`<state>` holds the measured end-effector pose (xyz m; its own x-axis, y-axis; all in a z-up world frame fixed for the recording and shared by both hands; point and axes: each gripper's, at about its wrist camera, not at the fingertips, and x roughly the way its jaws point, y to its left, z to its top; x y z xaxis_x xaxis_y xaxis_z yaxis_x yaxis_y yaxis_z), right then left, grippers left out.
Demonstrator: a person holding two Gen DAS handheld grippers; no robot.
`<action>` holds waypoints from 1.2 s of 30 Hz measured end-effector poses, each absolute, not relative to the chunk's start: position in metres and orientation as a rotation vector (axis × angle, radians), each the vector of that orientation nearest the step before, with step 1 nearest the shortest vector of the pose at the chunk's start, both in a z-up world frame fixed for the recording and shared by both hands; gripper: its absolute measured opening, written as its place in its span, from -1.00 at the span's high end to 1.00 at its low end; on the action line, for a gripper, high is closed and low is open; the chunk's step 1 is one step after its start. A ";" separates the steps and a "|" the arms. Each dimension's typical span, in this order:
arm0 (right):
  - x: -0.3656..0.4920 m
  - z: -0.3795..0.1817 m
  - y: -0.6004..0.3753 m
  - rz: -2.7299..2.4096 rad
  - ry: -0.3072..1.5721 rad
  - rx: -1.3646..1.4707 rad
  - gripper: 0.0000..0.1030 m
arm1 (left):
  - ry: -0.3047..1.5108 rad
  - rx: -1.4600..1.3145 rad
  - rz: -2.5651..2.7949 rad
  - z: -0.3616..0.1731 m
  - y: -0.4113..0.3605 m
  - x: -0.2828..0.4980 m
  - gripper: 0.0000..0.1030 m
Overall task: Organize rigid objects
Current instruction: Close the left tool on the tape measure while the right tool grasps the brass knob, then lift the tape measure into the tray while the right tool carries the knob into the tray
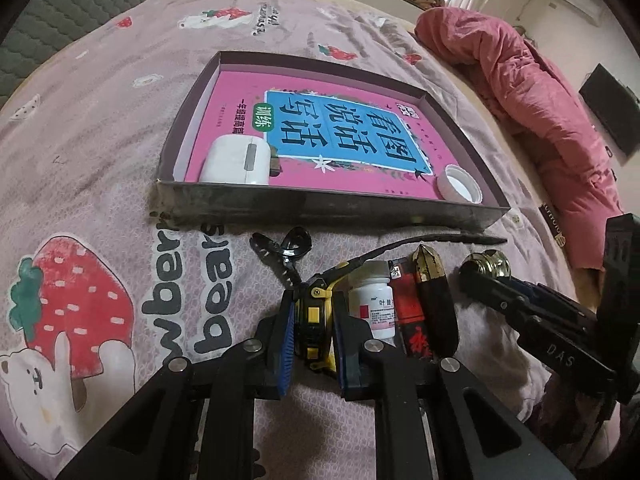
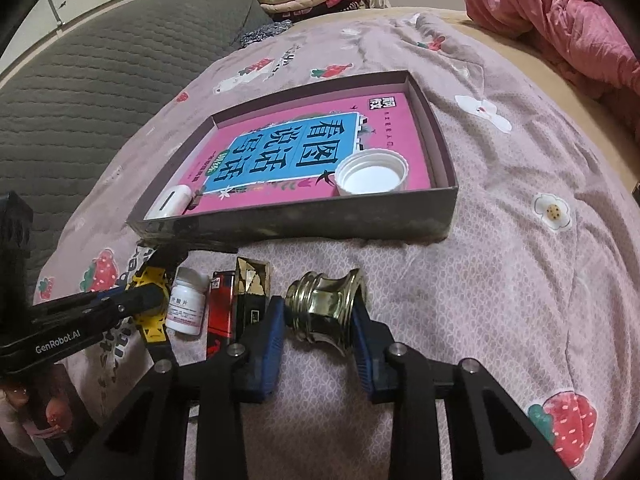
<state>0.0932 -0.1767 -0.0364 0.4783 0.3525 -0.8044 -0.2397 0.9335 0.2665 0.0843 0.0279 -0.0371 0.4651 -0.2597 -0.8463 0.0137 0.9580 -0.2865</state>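
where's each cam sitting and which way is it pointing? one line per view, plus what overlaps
Left wrist: on the left gripper, angled down at the bedspread; jaws clamp a yellow-black watch; right gripper at right edge.
Right wrist: on the right gripper, angled down; jaws around a brass knob; left gripper and fingers at left.
Shared: box, white cap, pill bottle.

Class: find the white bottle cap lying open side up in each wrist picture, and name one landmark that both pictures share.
Left wrist: white bottle cap in the tray's near right corner.
Right wrist: cap right of centre, near front wall.
Shared landmark: pink book under it.
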 end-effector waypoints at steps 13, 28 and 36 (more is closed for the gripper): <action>0.086 -0.034 -0.177 0.374 0.996 0.107 0.38 | 1.053 -0.252 -0.167 -0.028 0.029 0.079 0.68; 0.082 -0.021 -0.175 0.376 0.944 0.077 0.38 | 1.009 -0.219 -0.156 -0.012 0.025 0.077 0.68; 0.084 -0.007 -0.179 0.360 0.895 0.066 0.38 | 0.965 -0.219 -0.158 0.003 0.026 0.077 0.68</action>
<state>0.0836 -0.1793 -0.0070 0.5702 0.3336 -0.7508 -0.2789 0.9382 0.2050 0.0770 0.0259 0.0033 0.5602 -0.2300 -0.7958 0.0360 0.9665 -0.2541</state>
